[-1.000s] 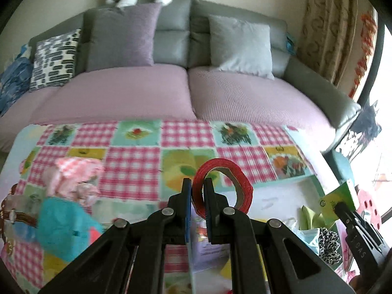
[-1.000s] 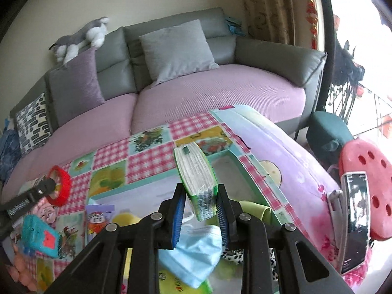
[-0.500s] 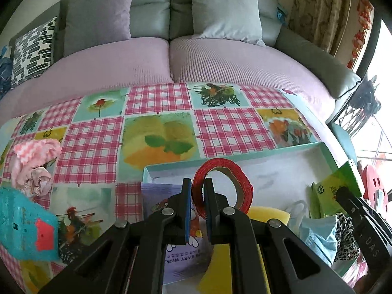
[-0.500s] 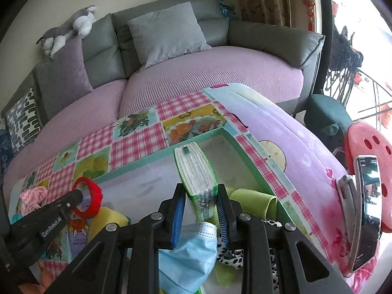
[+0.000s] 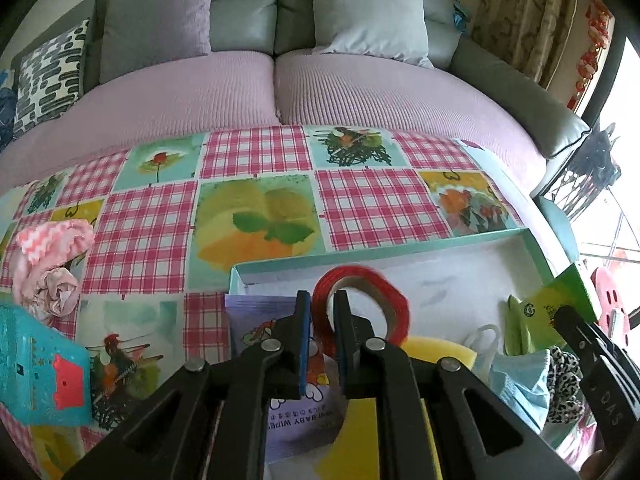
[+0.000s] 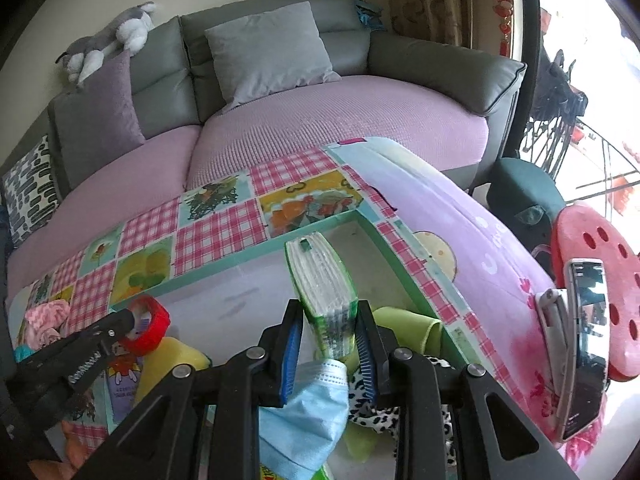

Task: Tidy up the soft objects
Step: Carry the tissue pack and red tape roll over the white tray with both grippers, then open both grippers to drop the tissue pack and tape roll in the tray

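Observation:
A red ring (image 5: 396, 308) stands upright over a teal-rimmed box (image 5: 400, 249). Its wall is between the fingers of my left gripper (image 5: 322, 300). The jaws are opening; a thin gap shows beside the ring, whose top is blurred. My right gripper (image 6: 330, 312) is shut on a green tissue pack (image 6: 320, 280), held upright above the box's right end. In the box lie a purple baby wipes pack (image 5: 256, 320), a yellow sponge (image 5: 440, 350), a blue face mask (image 6: 308, 408), a leopard-print scrunchie (image 5: 564, 384) and a green cloth (image 6: 404, 328).
On the checked tablecloth left of the box lie a pink cloth (image 5: 48, 264) and a teal packet (image 5: 36, 364). A phone on a stand (image 6: 586, 344) and a red stool (image 6: 600, 248) are at the right. Behind is a sofa (image 6: 340, 120) with cushions.
Both grippers have come down towards the box. The left one moved from over the tablecloth to over the box, and its jaws have parted slightly around the ring. The tissue pack stays gripped.

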Tool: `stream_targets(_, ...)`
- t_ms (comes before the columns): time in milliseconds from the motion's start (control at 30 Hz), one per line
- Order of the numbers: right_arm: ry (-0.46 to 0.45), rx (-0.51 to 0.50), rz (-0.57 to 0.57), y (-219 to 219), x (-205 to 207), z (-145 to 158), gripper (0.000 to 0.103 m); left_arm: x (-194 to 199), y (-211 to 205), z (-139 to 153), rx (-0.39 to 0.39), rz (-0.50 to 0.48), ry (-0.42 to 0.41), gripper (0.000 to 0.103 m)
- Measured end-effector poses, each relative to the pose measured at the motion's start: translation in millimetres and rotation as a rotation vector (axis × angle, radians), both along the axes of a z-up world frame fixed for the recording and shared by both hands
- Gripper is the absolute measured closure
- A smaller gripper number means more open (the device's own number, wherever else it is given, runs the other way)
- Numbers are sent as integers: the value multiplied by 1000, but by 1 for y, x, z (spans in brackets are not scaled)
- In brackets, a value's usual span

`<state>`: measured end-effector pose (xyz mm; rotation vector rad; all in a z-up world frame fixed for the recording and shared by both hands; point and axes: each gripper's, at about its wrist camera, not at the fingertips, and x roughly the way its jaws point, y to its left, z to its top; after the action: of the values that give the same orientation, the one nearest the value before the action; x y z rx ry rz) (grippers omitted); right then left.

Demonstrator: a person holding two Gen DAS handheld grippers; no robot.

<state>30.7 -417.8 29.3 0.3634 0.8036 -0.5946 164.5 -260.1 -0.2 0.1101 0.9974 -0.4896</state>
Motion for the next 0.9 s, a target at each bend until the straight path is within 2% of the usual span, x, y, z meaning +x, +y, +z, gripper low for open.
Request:
stream_targets(33, 5, -4, -4, 0, -1, 1, 74, 0, 1, 2, -1, 2, 6, 81)
stream_targets(100, 20, -6, -5, 0, -1, 3, 72, 0, 3, 6, 8, 8, 9, 57)
stream_targets(167, 31, -17, -7, 1, -3, 7, 67, -1, 6, 13, 5, 13, 5, 54)
stream_targets(200, 35, -23, -5, 2, -4, 9, 55, -1, 8, 17, 5, 15, -1, 52)
stream_targets(233, 37, -28, -4, 3, -5, 11, 48, -2, 10, 22, 7, 15, -7, 49)
stream_targets(267, 41, -34, -3, 4, -5, 13, 44, -2, 11, 25, 10, 16, -12, 44)
stream_targets(300, 49, -37, -2, 5, -5, 15, 44, -2, 14, 29, 11, 21, -17, 41)
stream_targets(433, 90, -42, 12, 11, -6, 19, 43, 0, 25, 38, 27, 49, -23, 37)
stream_targets(500, 120, -52, 10, 13, -5, 20, 38, 2, 30, 40, 47, 61, -32, 32)
stream_targets(700, 161, -37, -14, 13, -10, 20, 31, 9, 44, 41, 95, 108, -61, 22)
stream_targets(900, 197, -42, -15, 15, -8, 17, 31, 18, 54, 34, 141, 131, -58, 18)
